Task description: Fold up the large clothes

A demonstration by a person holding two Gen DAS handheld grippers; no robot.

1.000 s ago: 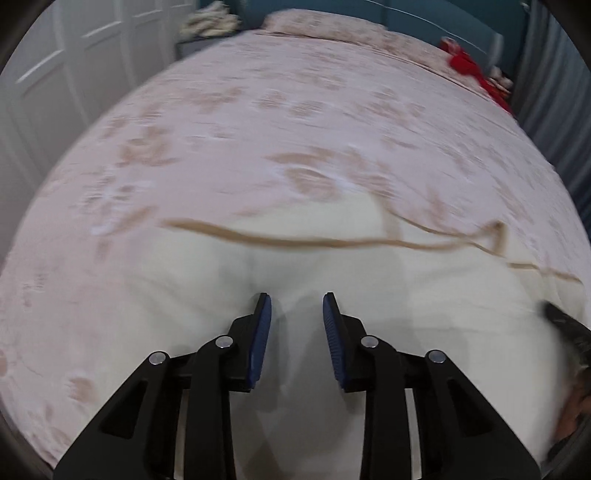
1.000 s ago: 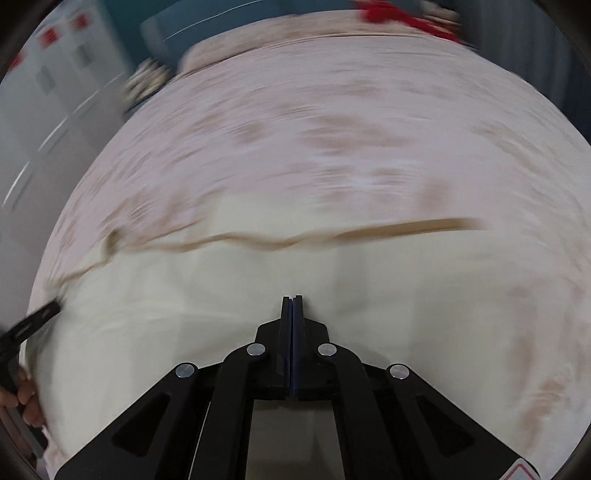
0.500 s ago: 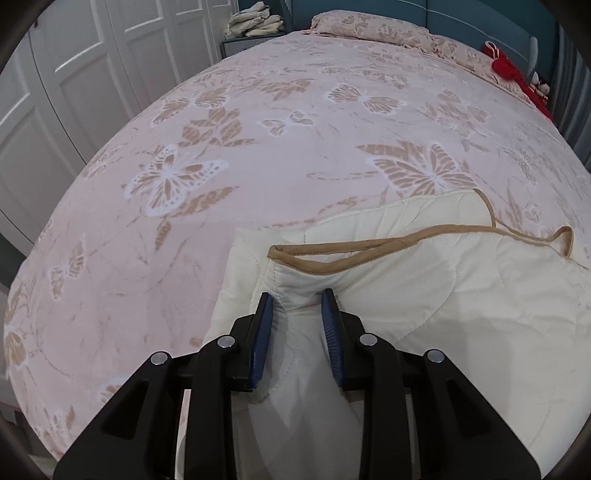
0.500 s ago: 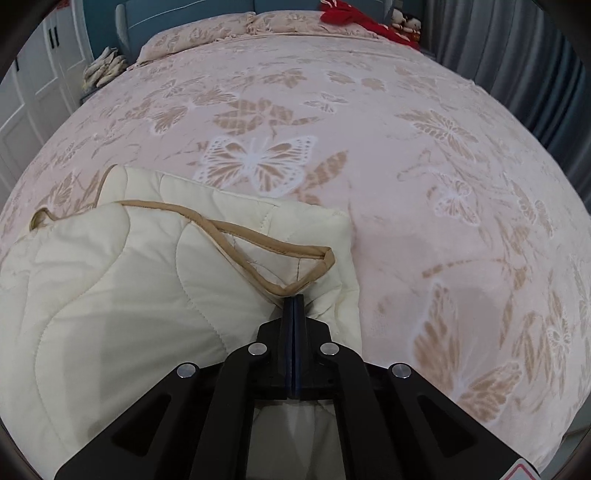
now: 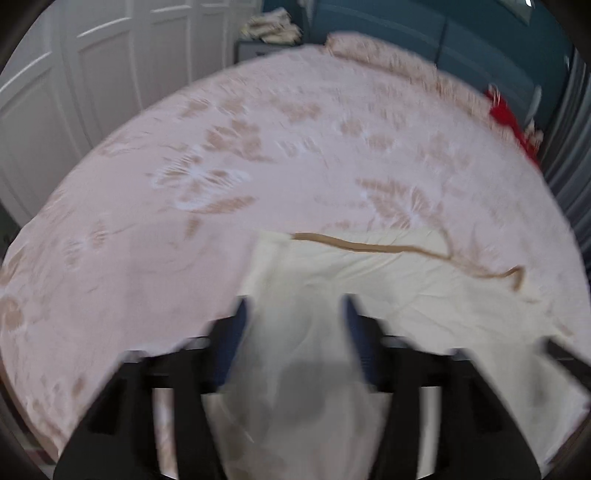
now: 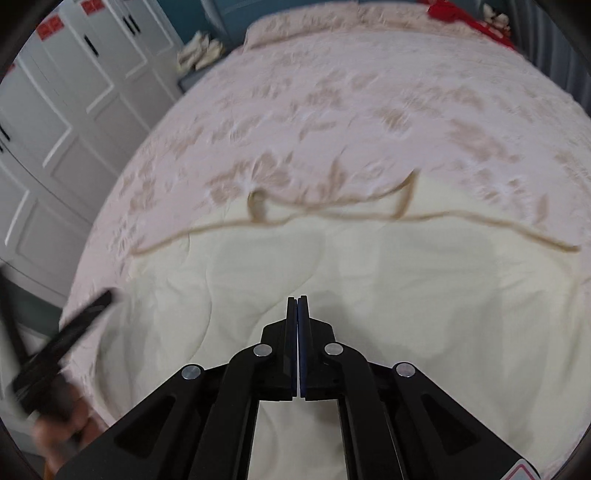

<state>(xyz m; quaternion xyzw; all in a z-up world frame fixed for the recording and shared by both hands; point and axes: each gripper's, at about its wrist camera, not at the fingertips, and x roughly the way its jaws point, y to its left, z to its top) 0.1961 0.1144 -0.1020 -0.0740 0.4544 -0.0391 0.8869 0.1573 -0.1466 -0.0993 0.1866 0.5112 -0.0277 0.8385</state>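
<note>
A cream quilted cover [image 5: 424, 295] with tan trim [image 5: 388, 249] lies on the pink butterfly bedspread [image 5: 258, 147]. In the blurred left wrist view my left gripper [image 5: 295, 306] is over its left edge. Its jaws are opening wide, and a fold of cream cloth sits loosely between them without the pads pressing on it. In the right wrist view my right gripper [image 6: 297, 301] is shut above the middle of the cover [image 6: 369, 277], with nothing showing between its pads. The left gripper [image 6: 85, 321] and the hand holding it appear at the lower left there.
White wardrobe doors [image 6: 55, 110] stand close along the bed's left side. A pillow [image 5: 388, 55] and a red item [image 5: 509, 122] lie at the head of the bed. A pile of cloth [image 5: 269, 27] sits on a stand, and a grey curtain [image 5: 569, 147] hangs at the right.
The left jaws have spread wide from a narrow hold on the cover's folded corner. The right gripper, still shut, has swung from the cover's right corner to over its middle.
</note>
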